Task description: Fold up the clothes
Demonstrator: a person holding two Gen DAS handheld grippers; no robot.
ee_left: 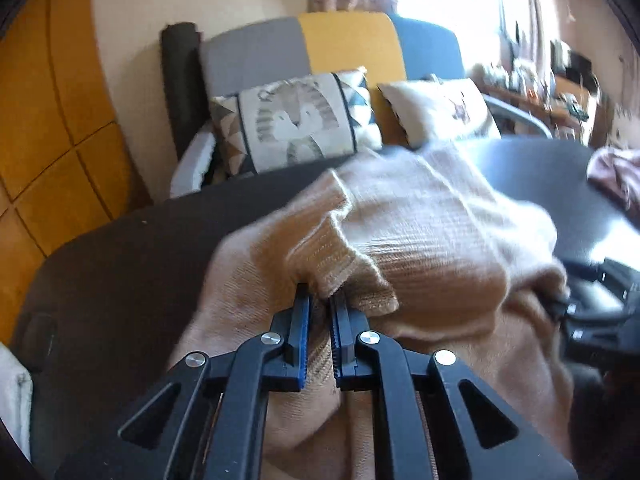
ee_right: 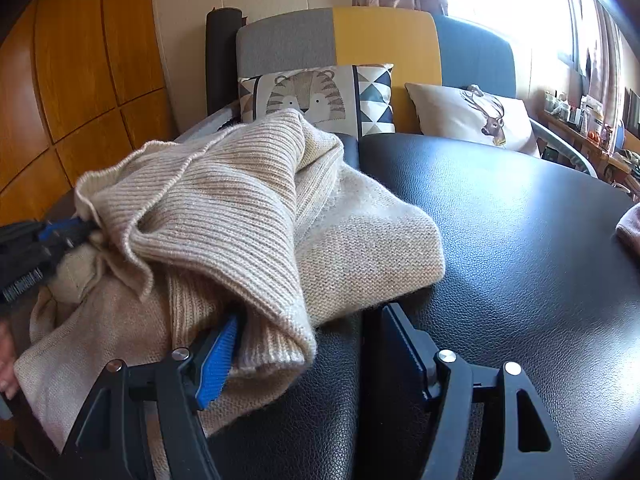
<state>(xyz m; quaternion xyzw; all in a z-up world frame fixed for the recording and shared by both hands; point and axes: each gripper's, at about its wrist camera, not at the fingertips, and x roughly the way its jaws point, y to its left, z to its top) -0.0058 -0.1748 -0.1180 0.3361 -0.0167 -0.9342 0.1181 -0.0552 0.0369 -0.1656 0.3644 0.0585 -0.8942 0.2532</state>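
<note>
A beige ribbed knit sweater (ee_right: 240, 216) lies bunched on the left part of the black leather-look bench (ee_right: 500, 240), one ribbed edge lifted. The left tool (ee_left: 320, 300) is clamped tight on that edge. The right tool (ee_right: 316, 332) stands wide, gripping nothing, with the cuff just beside its blue pad. No readable writing shows.

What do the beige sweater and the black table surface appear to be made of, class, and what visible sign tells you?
Sweater: soft knit, probably wool or acrylic; ribbed rows and fuzzy edges show. Table surface: likely leather or faux leather; pebbled grain with a glossy sheen.
</note>
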